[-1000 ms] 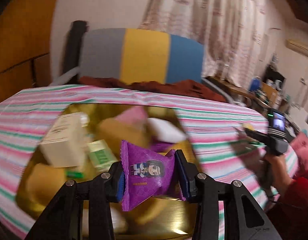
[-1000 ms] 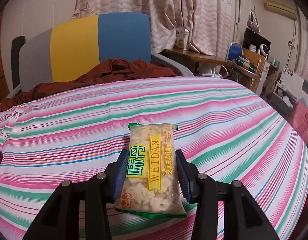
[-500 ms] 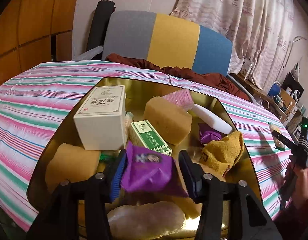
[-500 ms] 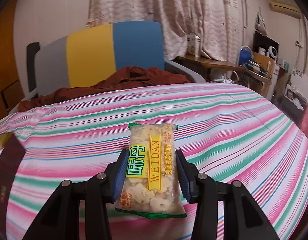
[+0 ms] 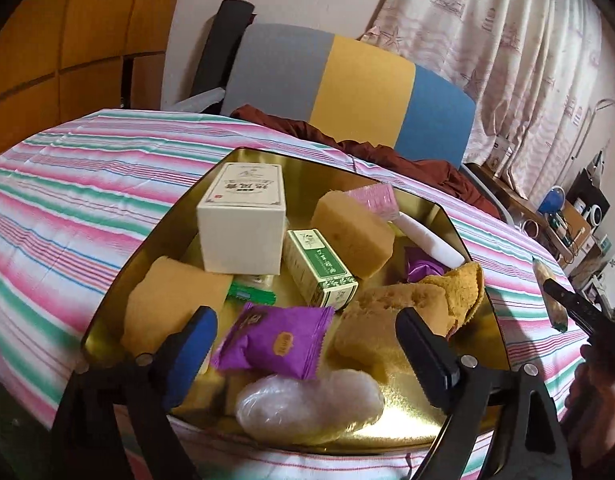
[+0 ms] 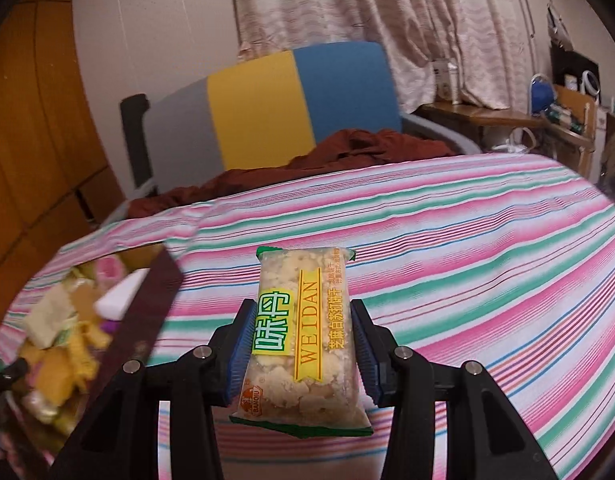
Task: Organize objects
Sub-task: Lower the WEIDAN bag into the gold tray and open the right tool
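Crinkly purple packet (image 5: 273, 340) lies in glossy gold tray (image 5: 479, 248).

Three sponges (image 5: 353, 229), two boxes (image 5: 243, 224), two purple packets (image 5: 275, 340) (one half hidden), one cracker pack (image 6: 303, 344).

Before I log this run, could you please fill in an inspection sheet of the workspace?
Surface: striped tablecloth, no bare table seen.
Job's things: gold tray holds white box, green box, sponges, yellow cloth, purple packet lying free. Cracker packet is outside the tray.
Clutter: brown cloth beyond the table.
Grippers: left claw opening, pads clear of the purple packet; right claw clamped on the cracker packet.
Cables: nothing seen.
Surroundings: three-colour chair, curtains, crowded desk.
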Demonstrator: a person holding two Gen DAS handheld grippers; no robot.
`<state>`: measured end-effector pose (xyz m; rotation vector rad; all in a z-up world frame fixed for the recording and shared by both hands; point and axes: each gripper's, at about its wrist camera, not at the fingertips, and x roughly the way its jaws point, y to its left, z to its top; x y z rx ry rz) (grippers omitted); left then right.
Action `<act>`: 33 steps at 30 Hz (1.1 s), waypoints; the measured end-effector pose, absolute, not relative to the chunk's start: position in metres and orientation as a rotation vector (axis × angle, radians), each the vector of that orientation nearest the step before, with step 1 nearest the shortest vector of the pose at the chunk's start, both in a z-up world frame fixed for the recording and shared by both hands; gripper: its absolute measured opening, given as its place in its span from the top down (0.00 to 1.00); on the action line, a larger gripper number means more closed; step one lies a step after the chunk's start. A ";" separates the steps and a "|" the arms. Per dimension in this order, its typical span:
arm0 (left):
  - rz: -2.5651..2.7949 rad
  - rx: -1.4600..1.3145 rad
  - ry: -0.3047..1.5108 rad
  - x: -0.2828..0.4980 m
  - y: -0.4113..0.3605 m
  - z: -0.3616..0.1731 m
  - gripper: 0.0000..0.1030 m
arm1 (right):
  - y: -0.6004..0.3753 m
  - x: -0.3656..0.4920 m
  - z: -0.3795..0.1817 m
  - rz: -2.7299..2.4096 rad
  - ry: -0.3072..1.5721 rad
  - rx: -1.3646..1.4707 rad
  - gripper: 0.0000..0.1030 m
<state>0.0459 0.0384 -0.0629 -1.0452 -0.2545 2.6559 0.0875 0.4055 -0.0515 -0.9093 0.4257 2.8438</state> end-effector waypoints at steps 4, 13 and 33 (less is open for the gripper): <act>2.692 -1.021 -0.216 0.054 0.037 -0.059 0.03 | 0.385 0.097 -0.041 2.916 0.527 -0.929 0.55; 2.682 -1.040 -0.276 0.059 0.023 -0.053 0.00 | 0.299 0.107 -0.019 3.224 0.479 -1.071 0.55; 2.840 -1.074 -0.177 0.065 0.000 -0.034 0.00 | 0.213 0.084 -0.044 3.333 0.086 -1.421 0.50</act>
